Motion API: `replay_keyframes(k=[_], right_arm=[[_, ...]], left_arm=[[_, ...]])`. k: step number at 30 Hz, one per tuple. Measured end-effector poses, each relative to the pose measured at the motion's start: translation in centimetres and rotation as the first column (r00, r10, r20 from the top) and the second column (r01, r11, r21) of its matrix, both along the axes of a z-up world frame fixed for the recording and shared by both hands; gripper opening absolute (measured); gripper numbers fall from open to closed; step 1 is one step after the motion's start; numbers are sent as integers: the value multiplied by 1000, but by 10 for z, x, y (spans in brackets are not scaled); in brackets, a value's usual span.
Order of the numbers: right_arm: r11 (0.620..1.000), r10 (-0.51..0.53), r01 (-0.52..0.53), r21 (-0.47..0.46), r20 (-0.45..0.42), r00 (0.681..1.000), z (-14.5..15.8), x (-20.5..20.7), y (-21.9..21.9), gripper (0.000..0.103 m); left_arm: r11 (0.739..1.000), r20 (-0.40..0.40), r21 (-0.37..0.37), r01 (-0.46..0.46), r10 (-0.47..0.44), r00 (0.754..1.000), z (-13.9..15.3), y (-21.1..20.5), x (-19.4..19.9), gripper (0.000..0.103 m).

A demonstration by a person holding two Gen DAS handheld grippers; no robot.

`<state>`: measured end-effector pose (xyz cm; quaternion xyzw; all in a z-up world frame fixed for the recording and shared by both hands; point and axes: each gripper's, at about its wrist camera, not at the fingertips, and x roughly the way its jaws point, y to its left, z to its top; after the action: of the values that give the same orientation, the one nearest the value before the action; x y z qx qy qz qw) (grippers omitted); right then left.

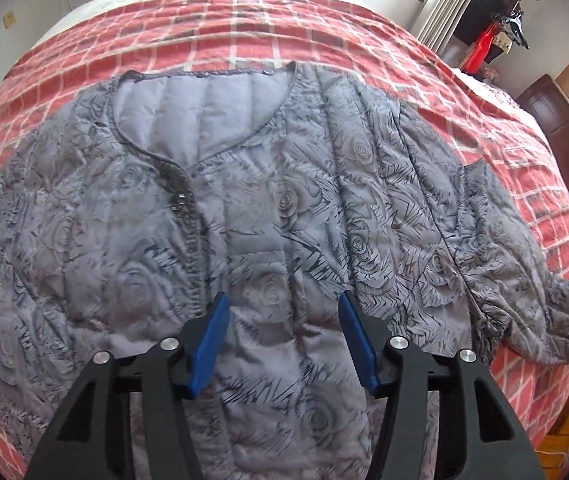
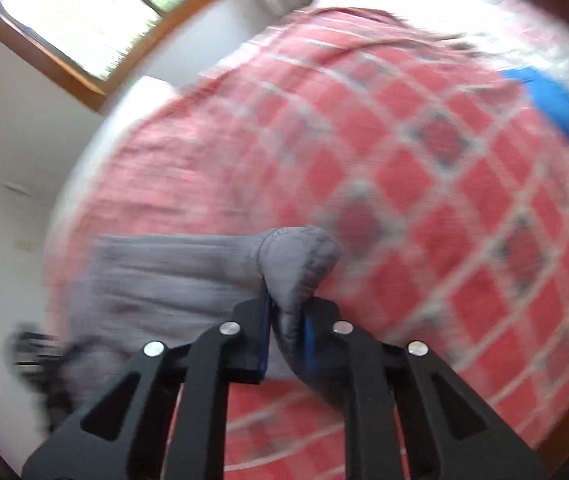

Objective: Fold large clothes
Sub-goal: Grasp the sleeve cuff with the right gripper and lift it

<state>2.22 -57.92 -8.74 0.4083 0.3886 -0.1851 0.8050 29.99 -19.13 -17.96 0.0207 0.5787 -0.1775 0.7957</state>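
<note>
We see a big grey jacket (image 1: 268,216) with a rose print lying flat on a bed with a red checked blanket (image 1: 244,28). Its front faces up, its neck end is on the far side, and the snaps (image 1: 180,200) near the neck look done up. The bottom hem is cut off by the edge of the left view, and so is the far end of one sleeve.

The left gripper (image 1: 284,312) hangs over the middle of the jacket. Its blue pads (image 1: 212,344) are apart with only cloth below them, and we cannot tell if they touch it.

The right view is very blurry. There the right gripper (image 2: 286,322) is squeezed tight on a puffy grey bit of the jacket (image 2: 300,256). It looks like a sleeve end, but we cannot be sure. Something blue (image 2: 544,96) lies farther off on the blanket (image 2: 424,152); it is too smeared to name. A window (image 2: 84,12) shows above.
</note>
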Motion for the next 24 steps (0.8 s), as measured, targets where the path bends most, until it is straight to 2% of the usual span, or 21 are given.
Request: replay_keyframes(k=[2,6,10,13,15,18,22,24], right_arm=[[997,76,-77,14,97,992,32,17,28,10],[971,232,-239,0,236,944,84,65,85,10],[937,337,-348,4,244,909,101,128,124,10],[919,386,-394,6,192,902,88,171,157,10],[900,419,-433,49,171,892,68,202,181,10],[886,451,-459,62,105,886,38,235,210,10],[865,489,-490,109,39,871,-2,266,243,10],[841,528,-524,135,9,849,-23,281,261,11]], left_arm=[[1000,20,-6,6,-6,1000,10,8,-2,56],[1000,67,-15,15,-14,998,31,30,-8,56],[999,77,-37,2,1,997,45,55,-8,57],[999,92,-37,-18,21,996,53,73,-8,57],[999,96,-39,-28,32,995,55,85,-8,57],[998,94,-40,-44,48,994,56,104,-6,57],[997,82,-43,-61,65,995,54,122,-5,57],[996,68,-58,-70,73,995,52,130,-3,58]])
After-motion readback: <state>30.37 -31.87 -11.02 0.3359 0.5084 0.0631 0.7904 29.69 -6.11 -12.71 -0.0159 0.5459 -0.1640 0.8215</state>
